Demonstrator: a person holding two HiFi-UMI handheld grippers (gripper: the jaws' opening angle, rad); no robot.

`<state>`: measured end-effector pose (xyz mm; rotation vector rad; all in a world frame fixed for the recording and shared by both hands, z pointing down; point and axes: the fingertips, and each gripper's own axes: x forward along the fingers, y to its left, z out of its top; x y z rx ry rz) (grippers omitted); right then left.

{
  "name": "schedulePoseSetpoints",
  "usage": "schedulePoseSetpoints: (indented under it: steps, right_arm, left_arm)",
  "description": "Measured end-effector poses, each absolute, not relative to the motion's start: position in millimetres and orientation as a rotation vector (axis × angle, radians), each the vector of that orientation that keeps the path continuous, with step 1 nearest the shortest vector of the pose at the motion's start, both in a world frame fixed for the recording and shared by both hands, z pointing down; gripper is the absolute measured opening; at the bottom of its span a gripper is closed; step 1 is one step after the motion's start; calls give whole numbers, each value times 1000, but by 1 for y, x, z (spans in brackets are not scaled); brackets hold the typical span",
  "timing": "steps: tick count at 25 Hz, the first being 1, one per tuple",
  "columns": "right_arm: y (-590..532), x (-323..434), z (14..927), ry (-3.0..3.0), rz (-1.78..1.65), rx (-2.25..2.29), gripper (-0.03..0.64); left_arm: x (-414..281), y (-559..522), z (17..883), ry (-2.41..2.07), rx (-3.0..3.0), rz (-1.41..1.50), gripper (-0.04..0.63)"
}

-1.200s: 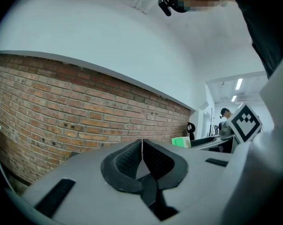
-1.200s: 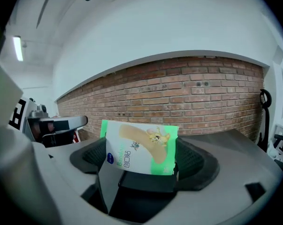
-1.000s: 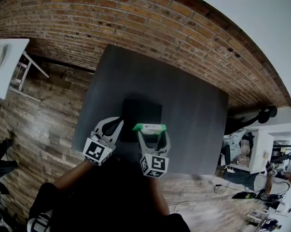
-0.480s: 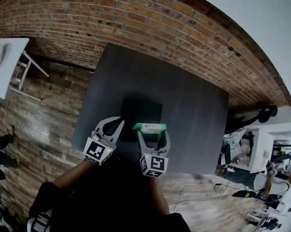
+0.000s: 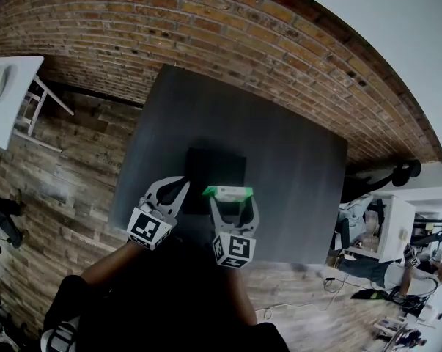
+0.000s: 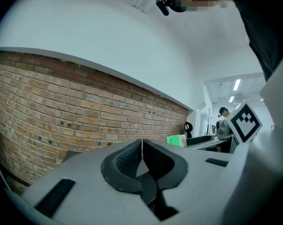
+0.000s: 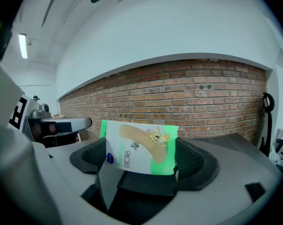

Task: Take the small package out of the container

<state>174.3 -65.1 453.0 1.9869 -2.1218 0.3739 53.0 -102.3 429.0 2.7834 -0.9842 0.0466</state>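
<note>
My right gripper (image 5: pixel 229 196) is shut on a small green and white package (image 5: pixel 227 192) printed with a cartoon picture, held above the near part of the dark table. In the right gripper view the package (image 7: pixel 140 147) stands upright between the black pads. The black container (image 5: pixel 215 173) sits on the table just beyond both grippers. My left gripper (image 5: pixel 175 187) hovers at the container's near left corner, shut with nothing in it; the left gripper view shows its pads (image 6: pixel 132 159) pressed together.
The dark grey table (image 5: pixel 294 167) stands against a brick wall (image 5: pixel 206 20). Wood plank floor lies to the left, with a white table (image 5: pixel 8 97) at the far left. Desks and cables show at the right (image 5: pixel 382 233).
</note>
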Motion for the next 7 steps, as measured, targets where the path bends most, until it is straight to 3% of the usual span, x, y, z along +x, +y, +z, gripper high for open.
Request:
schedulePoseSetpoints:
  steps: [7]
  right_arm:
    - [-66, 173, 454, -2119, 374, 1983, 442]
  left_arm:
    - [53, -104, 428, -973, 2784, 41, 36]
